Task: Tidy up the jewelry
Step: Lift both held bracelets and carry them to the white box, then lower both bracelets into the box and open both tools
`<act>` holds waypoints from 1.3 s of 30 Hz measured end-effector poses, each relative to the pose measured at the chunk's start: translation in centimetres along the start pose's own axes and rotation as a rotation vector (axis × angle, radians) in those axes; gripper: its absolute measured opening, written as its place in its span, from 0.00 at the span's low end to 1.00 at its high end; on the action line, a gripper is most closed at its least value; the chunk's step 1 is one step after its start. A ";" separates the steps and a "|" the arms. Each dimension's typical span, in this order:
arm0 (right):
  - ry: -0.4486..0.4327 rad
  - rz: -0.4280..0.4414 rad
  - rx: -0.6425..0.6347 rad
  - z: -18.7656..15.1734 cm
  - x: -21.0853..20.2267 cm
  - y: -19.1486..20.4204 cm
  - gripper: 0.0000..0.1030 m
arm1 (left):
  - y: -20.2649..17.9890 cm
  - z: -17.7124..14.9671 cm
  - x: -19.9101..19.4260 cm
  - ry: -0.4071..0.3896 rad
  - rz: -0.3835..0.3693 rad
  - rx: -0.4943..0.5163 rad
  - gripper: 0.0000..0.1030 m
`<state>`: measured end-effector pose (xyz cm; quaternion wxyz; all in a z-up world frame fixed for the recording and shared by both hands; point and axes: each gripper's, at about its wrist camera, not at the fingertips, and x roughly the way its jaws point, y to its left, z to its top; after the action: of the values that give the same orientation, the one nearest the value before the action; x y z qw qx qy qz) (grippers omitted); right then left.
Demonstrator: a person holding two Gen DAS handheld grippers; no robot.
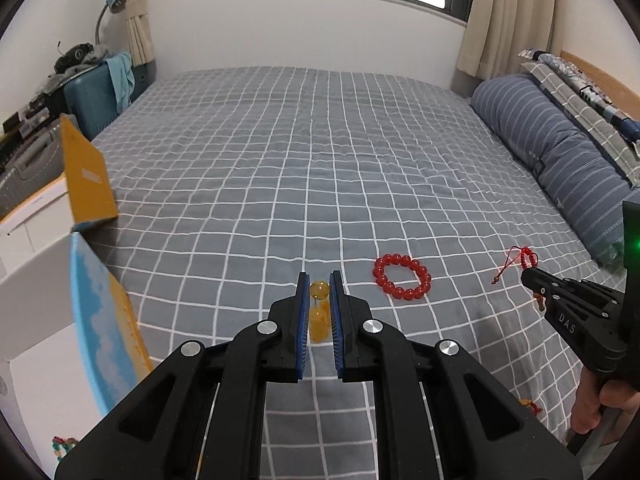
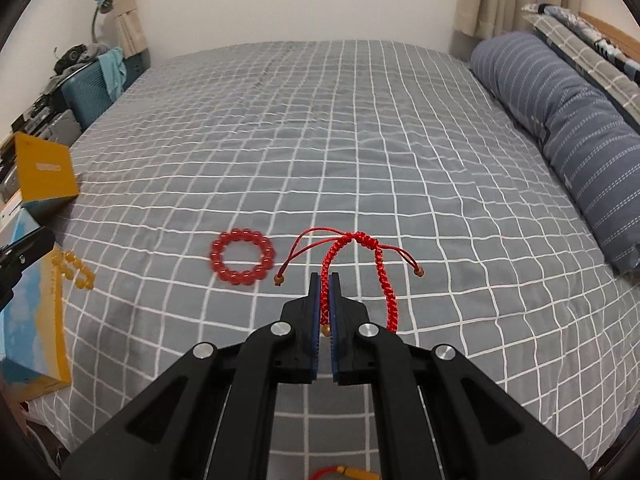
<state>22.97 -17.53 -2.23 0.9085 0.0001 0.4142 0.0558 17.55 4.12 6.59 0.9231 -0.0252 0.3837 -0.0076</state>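
Left gripper [image 1: 319, 280]: nearest the left wrist camera, jaws clenched on a yellow bead bracelet [image 1: 319, 312]; amber beads sit between the blue pads [image 1: 303, 316], one round bead showing at the tips. In the right wrist view the same bracelet [image 2: 74, 270] hangs off the bed, over the open box at the bed's left edge.

Right gripper [image 2: 325, 280]: jaws clamped on a red braided cord bracelet [image 2: 352, 264]. One strand runs between the pads; the rest loops up and out ahead of the tips, clear of the sheet. Two thin tail cords hang down, each ending in a small brown bead. In the left wrist view the gripper carries the cord [image 1: 526, 258] near the bed's right side, with a hand [image 1: 600, 408] on the grip below.

Red bead bracelet [image 1: 402, 276]: lies flat on the bed [image 1: 320, 160], a closed ring, near the front edge, between the two grippers and touching neither.

Open box [image 1: 44, 360]: white inside, blue-and-yellow lid flap [image 1: 104, 320] raised, at the bed's front left edge. A multicoloured bead item [image 1: 64, 446] lies in its lower corner; details too small to tell.

A second yellow box [image 1: 88, 176] is farther along the left edge. A striped blue pillow [image 1: 560, 152] lies along the right edge. The far half of the checked grey sheet holds nothing else.
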 end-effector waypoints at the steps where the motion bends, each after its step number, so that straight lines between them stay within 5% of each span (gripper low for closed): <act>1: -0.006 -0.001 -0.006 -0.1 -0.4 0.3 0.03 | 0.1 -0.1 -0.5 -0.004 0.002 -0.002 0.09; 11: -0.073 0.034 -0.064 -0.8 -5.3 4.9 0.03 | 2.1 -0.6 -7.0 -0.065 0.056 -0.018 0.09; 26: -0.151 0.270 -0.288 -0.6 -12.0 24.5 0.03 | 16.8 -4.9 -17.2 -0.096 0.244 -0.176 0.09; 31: -0.143 0.345 -0.378 -1.7 -12.4 31.6 0.03 | 22.7 -7.7 -18.0 -0.072 0.320 -0.250 0.09; 39: -0.013 0.419 -0.436 -4.0 -9.9 39.4 0.03 | 28.2 -12.0 -15.7 0.032 0.352 -0.337 0.10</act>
<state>9.55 20.41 4.41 0.8585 -0.1089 0.3773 0.3298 -2.22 32.34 7.78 0.8867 -0.1113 0.3926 0.2173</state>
